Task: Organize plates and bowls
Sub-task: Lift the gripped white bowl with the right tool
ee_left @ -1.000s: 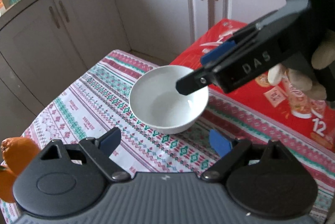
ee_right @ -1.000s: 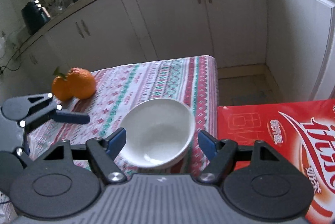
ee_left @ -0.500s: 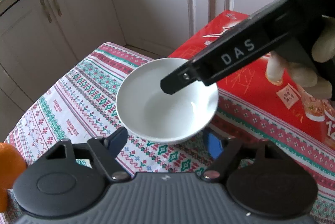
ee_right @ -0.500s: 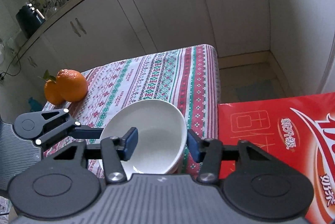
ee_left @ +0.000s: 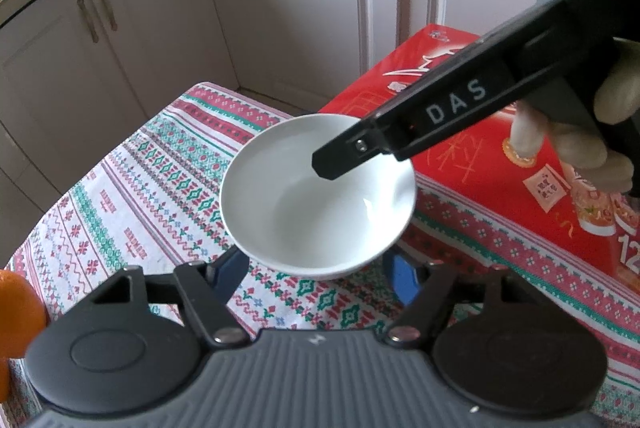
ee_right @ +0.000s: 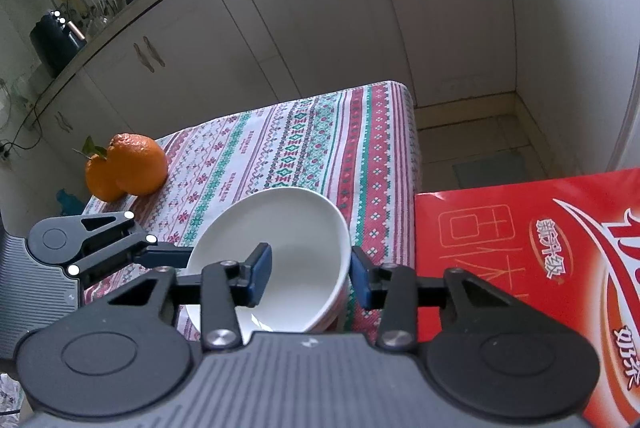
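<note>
The bowl [ee_left: 318,196], white and empty, sits on the desk [ee_left: 132,204] with its patterned cloth, near the desk's far corner and just beside a red box [ee_right: 532,268] at its 3 o'clock in the right wrist view. The right hand-held gripper [ee_right: 310,278] has just been closing and now pinches the bowl's right wall, one pad inside and one outside. The left hand-held gripper [ee_left: 316,274] has just been closing too; its blue pads flank the bowl's base, but contact cannot be told. Both point steeply downward. Two oranges [ee_right: 128,174] lie at 10 o'clock, well apart. Bare cloth stretches beyond the bowl to the desk's far edge.
</note>
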`<state>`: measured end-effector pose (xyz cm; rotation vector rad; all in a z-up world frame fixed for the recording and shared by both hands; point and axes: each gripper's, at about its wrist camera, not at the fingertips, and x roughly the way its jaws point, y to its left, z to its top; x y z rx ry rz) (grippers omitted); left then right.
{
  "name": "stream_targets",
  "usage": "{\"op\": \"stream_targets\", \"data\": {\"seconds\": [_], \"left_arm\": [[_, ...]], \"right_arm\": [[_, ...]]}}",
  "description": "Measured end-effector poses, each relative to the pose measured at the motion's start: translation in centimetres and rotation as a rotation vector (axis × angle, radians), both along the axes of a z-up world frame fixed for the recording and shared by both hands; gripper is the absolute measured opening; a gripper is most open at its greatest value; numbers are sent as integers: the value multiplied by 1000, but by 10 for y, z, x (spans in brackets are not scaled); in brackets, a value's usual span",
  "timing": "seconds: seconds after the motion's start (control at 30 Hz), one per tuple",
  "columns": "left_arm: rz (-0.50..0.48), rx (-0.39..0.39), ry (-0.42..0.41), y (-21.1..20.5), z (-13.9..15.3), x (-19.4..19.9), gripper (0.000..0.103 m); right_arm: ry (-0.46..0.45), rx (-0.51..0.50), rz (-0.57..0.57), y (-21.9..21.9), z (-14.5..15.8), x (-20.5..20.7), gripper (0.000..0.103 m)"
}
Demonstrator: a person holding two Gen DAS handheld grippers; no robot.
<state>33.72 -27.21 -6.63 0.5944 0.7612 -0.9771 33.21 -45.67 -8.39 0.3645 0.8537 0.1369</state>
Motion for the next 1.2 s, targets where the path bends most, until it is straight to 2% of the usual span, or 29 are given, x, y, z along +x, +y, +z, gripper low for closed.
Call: {"op": "stream_targets", "data": {"seconds": [0.2, 0.4, 0.77, 1.03, 1.2], "left_arm": [[-27, 15, -52, 5, 13, -16, 73], [-36, 10, -83, 24, 34, -36, 73], [-1, -20, -124, 66, 71, -75, 73], [41, -43, -137, 96, 89, -107, 73], [67, -60, -143, 118, 95, -126, 73]], "right_arm": [[-11, -7, 8, 9, 9, -12, 47], [-43, -10, 34, 24, 34, -34, 48], [-80, -25, 88, 65, 80, -69, 48], [-95, -18, 129, 94, 101, -95, 48], [-109, -47, 173, 118, 111, -111, 48]]}}
